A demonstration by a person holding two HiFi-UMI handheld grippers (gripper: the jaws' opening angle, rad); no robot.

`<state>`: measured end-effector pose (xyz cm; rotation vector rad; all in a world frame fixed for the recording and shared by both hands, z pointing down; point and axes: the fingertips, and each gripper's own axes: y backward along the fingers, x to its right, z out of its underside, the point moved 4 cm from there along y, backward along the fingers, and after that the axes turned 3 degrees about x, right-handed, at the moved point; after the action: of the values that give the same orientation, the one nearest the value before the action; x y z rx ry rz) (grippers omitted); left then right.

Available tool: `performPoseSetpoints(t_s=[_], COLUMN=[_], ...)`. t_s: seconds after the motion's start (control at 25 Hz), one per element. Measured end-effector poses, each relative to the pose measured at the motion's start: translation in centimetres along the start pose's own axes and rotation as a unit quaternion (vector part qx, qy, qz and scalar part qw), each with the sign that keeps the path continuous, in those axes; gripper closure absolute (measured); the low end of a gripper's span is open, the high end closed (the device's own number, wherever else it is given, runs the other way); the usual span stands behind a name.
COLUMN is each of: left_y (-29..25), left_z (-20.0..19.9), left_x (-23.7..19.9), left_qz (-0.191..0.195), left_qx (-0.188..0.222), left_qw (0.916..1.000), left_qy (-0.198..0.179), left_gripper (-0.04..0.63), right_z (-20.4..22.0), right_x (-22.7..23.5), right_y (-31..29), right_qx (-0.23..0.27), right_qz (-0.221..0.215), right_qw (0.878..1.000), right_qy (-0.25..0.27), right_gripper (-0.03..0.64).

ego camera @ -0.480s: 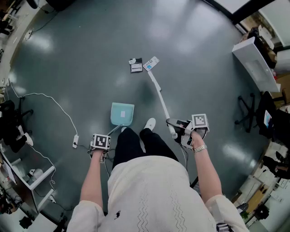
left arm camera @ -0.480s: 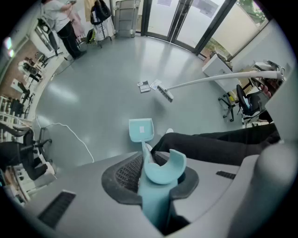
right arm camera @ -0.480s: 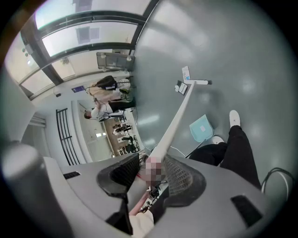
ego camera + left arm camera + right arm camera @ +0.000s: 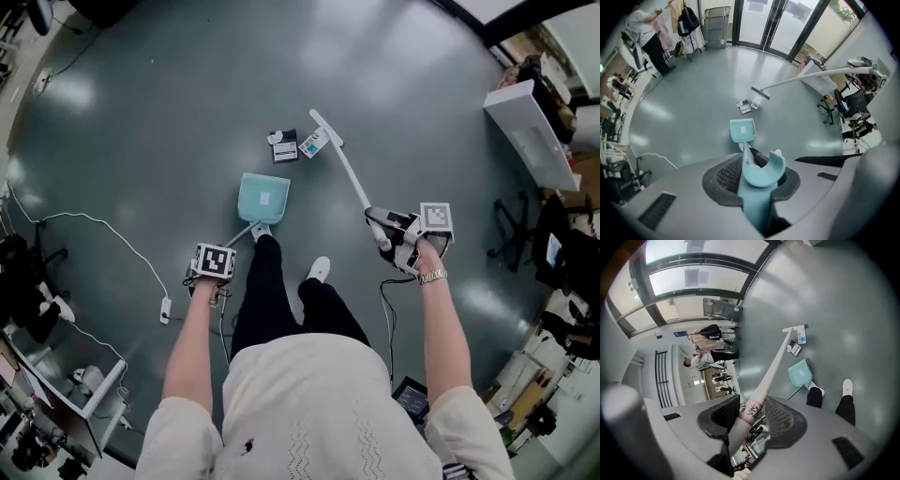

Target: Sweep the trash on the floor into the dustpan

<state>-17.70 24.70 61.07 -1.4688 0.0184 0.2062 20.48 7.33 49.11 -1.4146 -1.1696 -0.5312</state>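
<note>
Forward goes the dustpan point(image 4: 253, 208) since half a second back, slid up the floor point(image 4: 169, 112) toward the trash point(image 4: 284, 146), and the broom point(image 4: 349, 173) has swung so its head now sits just past the litter instead of beside it. The left gripper point(image 4: 757, 174) is clamped on the pale teal dustpan handle, whose hooked end pokes out between the jaws. The right gripper point(image 4: 751, 412) squeezes the white broom pole right at its pink band. In the head view the trash, a dark card and a white-and-blue packet point(image 4: 314, 142), lies at 12 o'clock from the pan's mouth, near but not touching, with the broom head point(image 4: 325, 127) at 1 o'clock of the packet. None of the litter is in the pan yet. Now the pull: I'd drag the bristles toward 7 o'clock in one low, steady stroke, pressed to the floor so the flat card can't slip under, while the left side holds the pan's lip flush and still.
</note>
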Motion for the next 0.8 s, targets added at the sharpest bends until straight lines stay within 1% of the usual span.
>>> performPoseSetpoints(t_s=[0.12,0.16,0.28,0.4,0.48,0.56,0.68,0.8], left_y=[-0.2,-0.5,-2.6,-3.6,-4.4,-5.4,-6.2,-6.5], left_z=[-3.4,-4.2,-6.1,-8.3,-9.6,-10.8,-12.1,-12.6], left_x=[-4.0,-5.0,-6.9,-9.0,-9.0,-8.5,-8.5,-8.9], left_qz=[-0.019,-0.018,0.009,0.001,0.005,0.012,0.013,0.018], left_qx=[-0.022,-0.03,-0.037,-0.048,-0.054,-0.059,-0.07,-0.07], left_qw=[0.9984,0.9977,0.9968,0.9961,0.9954,0.9941,0.9925,0.9921], left_qy=[-0.049,-0.058,-0.07,-0.075,-0.079,-0.09,-0.1,-0.102], left_gripper=[0.503,0.503,0.503,0.503,0.503,0.503,0.503,0.503], right_z=[-3.0,-3.7,-5.6,-6.2,-5.6,-4.2,-1.2,1.7], right_x=[-1.5,-1.8,-1.3,0.2,1.2,1.9,2.3,2.0], right_y=[-4.4,-6.1,-11.4,-15.8,-17.2,-18.0,-18.7,-19.2], right_qx=[0.002,0.0,-0.005,-0.005,-0.006,-0.019,-0.057,-0.079], right_qz=[0.02,0.025,0.044,0.046,0.038,0.042,0.054,0.042], right_qw=[1.0,0.999,0.999,0.999,0.999,0.998,0.997,0.995], right_qy=[0.017,0.021,0.017,0.003,-0.022,-0.038,-0.029,-0.045], right_gripper=[0.449,0.449,0.449,0.451,0.451,0.451,0.453,0.453])
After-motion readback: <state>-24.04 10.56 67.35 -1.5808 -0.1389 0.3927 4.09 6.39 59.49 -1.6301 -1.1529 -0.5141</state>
